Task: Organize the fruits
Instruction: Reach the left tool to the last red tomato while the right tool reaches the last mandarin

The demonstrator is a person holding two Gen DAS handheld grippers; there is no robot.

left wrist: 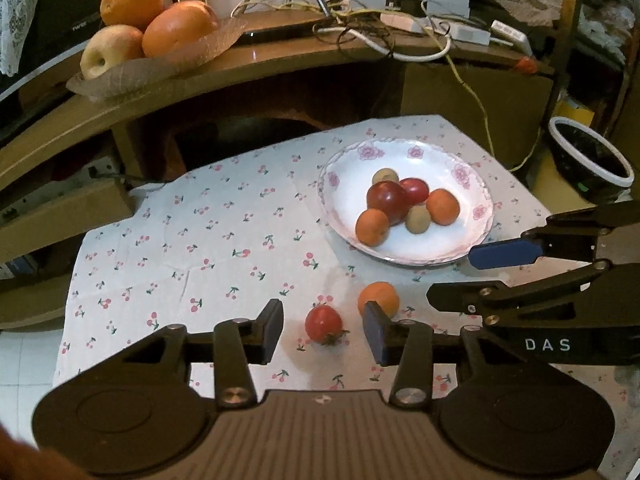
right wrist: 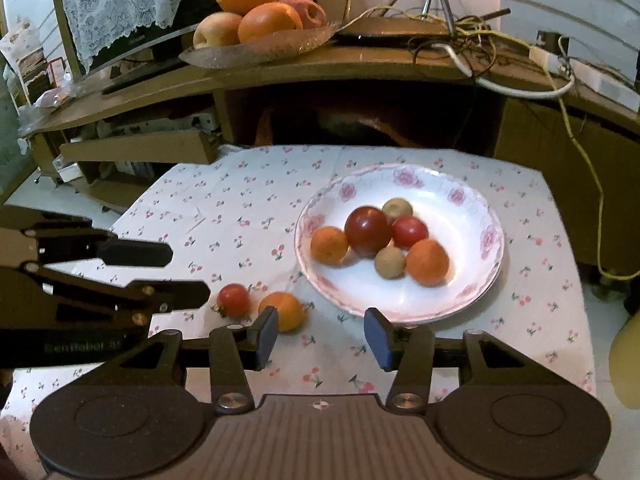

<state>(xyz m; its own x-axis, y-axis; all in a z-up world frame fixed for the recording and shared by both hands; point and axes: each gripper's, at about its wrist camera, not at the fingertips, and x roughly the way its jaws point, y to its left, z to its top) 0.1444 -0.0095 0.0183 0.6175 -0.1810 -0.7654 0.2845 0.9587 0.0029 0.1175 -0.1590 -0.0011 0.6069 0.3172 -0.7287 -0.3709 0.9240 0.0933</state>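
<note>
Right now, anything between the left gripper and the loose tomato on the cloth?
Nothing visible. The left gripper is open, and the tomato sits on bare cloth in line with the gap. A small orange lies just right of it, beside the right finger.

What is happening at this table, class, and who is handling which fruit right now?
A person holds two grippers over a cherry-print tablecloth. Both the left gripper and the right gripper are open and hold nothing. Six small fruits already sit in the white floral-rimmed plate. A small red tomato and a small round orange fruit lie loose on the cloth beside it; the tomato sits between the left gripper's fingers.
</note>
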